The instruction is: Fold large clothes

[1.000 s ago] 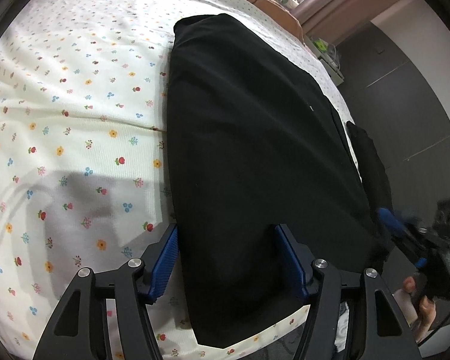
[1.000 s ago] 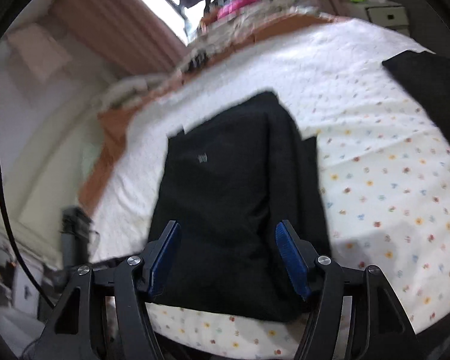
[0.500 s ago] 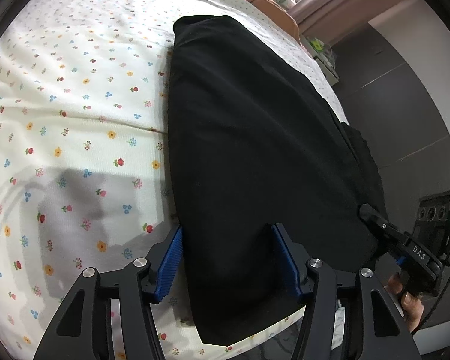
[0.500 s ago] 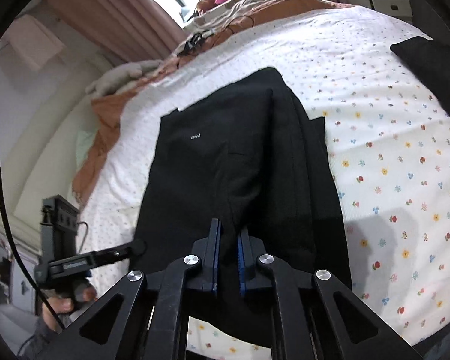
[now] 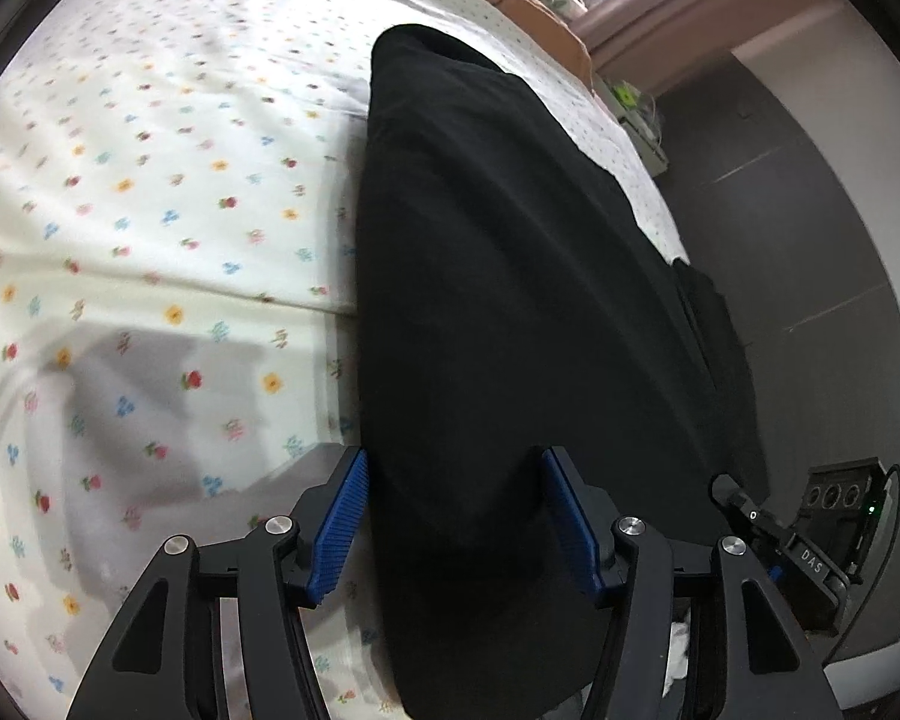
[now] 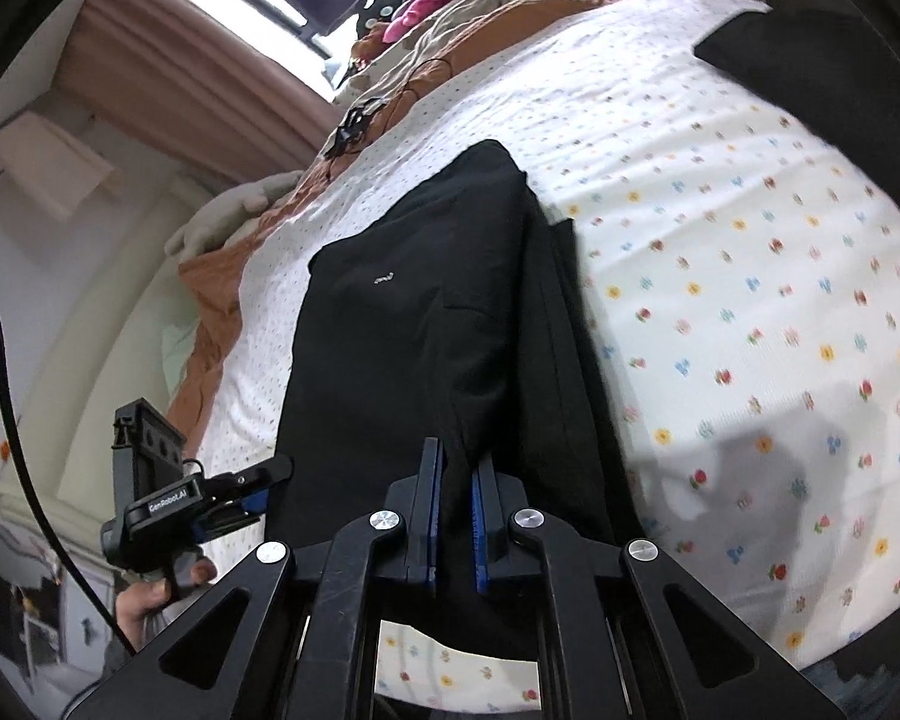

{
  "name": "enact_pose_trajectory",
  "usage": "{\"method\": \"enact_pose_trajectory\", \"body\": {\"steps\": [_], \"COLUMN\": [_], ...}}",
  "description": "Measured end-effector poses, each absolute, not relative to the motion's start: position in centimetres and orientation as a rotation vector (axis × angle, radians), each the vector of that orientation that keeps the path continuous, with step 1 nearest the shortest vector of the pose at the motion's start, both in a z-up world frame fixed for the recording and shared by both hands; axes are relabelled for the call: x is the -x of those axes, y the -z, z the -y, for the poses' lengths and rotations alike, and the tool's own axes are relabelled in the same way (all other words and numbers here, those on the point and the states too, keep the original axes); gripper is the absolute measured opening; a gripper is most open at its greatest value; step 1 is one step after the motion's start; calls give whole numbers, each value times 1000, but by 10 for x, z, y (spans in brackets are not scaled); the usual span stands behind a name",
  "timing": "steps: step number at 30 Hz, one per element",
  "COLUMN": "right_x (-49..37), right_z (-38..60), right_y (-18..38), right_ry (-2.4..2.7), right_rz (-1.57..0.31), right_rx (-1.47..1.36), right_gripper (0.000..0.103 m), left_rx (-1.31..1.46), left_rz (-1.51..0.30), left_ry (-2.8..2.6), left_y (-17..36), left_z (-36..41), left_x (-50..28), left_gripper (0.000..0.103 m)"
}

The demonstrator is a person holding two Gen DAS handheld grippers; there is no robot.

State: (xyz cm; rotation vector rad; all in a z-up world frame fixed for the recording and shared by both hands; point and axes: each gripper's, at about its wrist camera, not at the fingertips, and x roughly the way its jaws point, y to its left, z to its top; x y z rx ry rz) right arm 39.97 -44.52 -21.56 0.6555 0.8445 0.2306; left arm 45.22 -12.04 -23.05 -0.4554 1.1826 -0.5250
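The big flowery bed sheet (image 5: 150, 192) is holding the black clothing (image 5: 498, 312), which is lying in a long folded strip running from 6 o'clock up to 12 o'clock. The right gripper (image 6: 455, 510) is pinching its near end, while the left gripper (image 5: 453, 516) is waiting with fingers wide apart around it. It looks partly folded, with shorter folds probably still to do.

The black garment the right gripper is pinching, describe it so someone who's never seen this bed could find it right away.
Start at the bed with the white flower-print sheet. Near its front edge lies a long black garment, folded lengthwise, with the right gripper closed on its near end. Unlike the other black cloth at the bed's far right corner, it carries a tiny white logo on top.
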Motion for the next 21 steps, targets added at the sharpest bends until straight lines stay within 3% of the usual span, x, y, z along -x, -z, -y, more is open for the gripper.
{"method": "enact_pose_trajectory", "body": {"steps": [9, 13, 15, 16, 18, 20, 21], "right_x": [-394, -396, -397, -397, -398, -406, -411], "right_z": [452, 450, 448, 449, 455, 463, 466], "right_y": [255, 242, 224, 219, 205, 198, 196], "right_ry": [-203, -204, -191, -183, -178, -165, -165], "right_rz": [-872, -897, -886, -873, -838, -828, -835], "right_rx": [-725, -682, -626, -603, -575, -570, -568], "right_gripper": [6, 9, 24, 26, 46, 57, 58], "left_rx": [356, 335, 343, 347, 356, 364, 368], "left_rz": [-1174, -1177, -1181, -1183, -1184, -1186, -1187], "left_ry": [533, 517, 515, 516, 519, 518, 517], "left_y": [221, 221, 222, 223, 224, 225, 225], "left_z": [138, 142, 140, 139, 142, 143, 143], "left_x": [-453, -454, -456, -458, -459, -460, -460], "left_gripper": [58, 58, 58, 58, 58, 58, 58]}}
